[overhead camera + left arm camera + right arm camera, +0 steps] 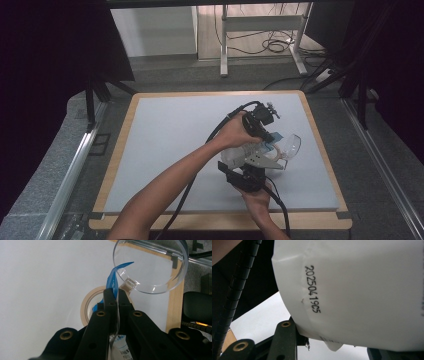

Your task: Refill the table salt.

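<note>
High view: on the table (pixel 165 130) both grippers meet at a white bag (pixel 235 154), just beside a clear bowl (pixel 291 145). The right gripper (pixel 248 176) grasps the bag's body from below, jaws partly closed around it. The left gripper (pixel 115 298) is clenched on the bag's blue strip (pixel 112 281), next to the bowl. I judge the opening is begun; pouring remains.

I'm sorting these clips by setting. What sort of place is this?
Probably a lab or recording studio, not a home: a padded work table ringed by dark curtains, loose cables on the floor behind, and a bare desk frame beyond it.
</note>
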`<state>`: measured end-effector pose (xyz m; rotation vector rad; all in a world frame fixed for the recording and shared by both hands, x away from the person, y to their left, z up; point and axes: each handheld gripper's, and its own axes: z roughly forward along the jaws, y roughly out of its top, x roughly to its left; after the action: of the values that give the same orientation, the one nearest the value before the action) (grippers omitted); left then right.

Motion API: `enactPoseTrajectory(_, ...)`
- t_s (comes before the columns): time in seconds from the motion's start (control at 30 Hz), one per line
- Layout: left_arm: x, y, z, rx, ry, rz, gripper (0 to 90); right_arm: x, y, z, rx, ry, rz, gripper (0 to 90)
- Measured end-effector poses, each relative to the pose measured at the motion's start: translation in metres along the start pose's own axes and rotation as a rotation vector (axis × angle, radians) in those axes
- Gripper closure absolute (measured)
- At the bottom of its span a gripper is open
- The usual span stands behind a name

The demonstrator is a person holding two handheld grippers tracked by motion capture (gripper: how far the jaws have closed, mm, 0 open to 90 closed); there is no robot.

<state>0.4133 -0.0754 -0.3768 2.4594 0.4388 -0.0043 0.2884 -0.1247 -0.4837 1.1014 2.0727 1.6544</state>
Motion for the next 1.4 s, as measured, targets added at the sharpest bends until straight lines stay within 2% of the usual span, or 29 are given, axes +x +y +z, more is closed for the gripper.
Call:
enactPoseTrajectory(0.6,0.0013,0.0045,0.0035,0.012,-0.023,0.016,90.0,-0.0001,0.0001,-0.0004,-0.007,-0.024,0.027,58.2)
enactPoseTrajectory(1.4,0.0018,0.0072,0.0015,0.028,-0.017,0.03,90.0,0.0025,0.0026,0.0052,-0.027,-0.057,0.036,58.6)
